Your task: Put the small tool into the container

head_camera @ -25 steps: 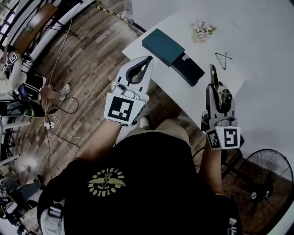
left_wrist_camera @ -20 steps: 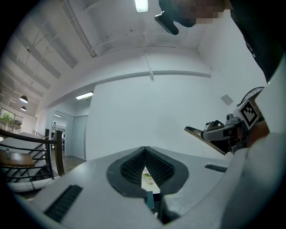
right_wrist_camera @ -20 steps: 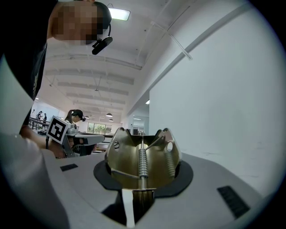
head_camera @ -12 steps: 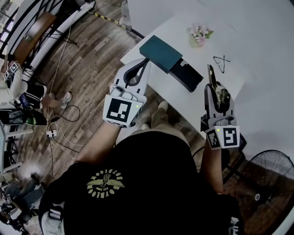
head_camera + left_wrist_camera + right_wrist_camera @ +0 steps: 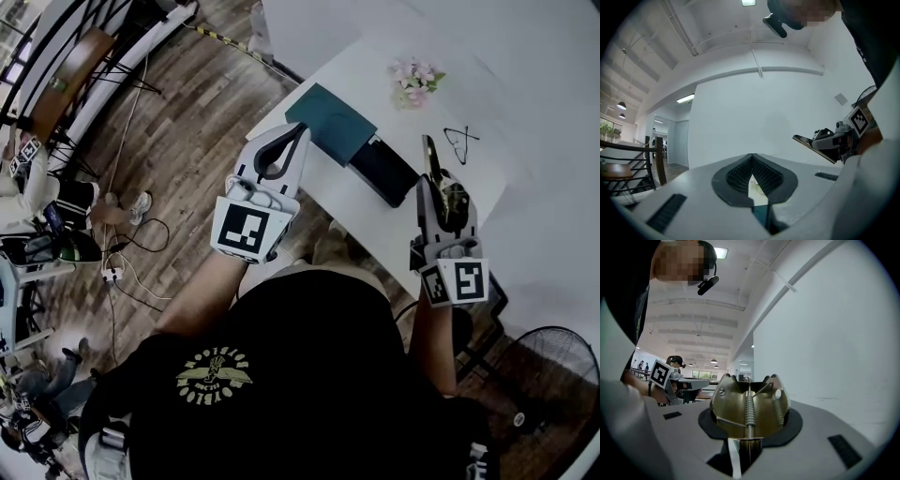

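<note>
Table shot, tool not in the box yet
White table [image 5: 352,197] has the teal box [image 5: 328,120] lying on it, dark tray [image 5: 386,171] slid partway out. Left gripper [image 5: 300,131] sits near the box, jaws shut on nothing. Right gripper [image 5: 431,155] is clamped on the small brass tool [image 5: 750,408], well apart from the box.

Open-plan office or lab: wood plank floor [image 5: 187,112], white table [image 5: 361,202], floor fan [image 5: 553,375], trailing cables [image 5: 127,277].
</note>
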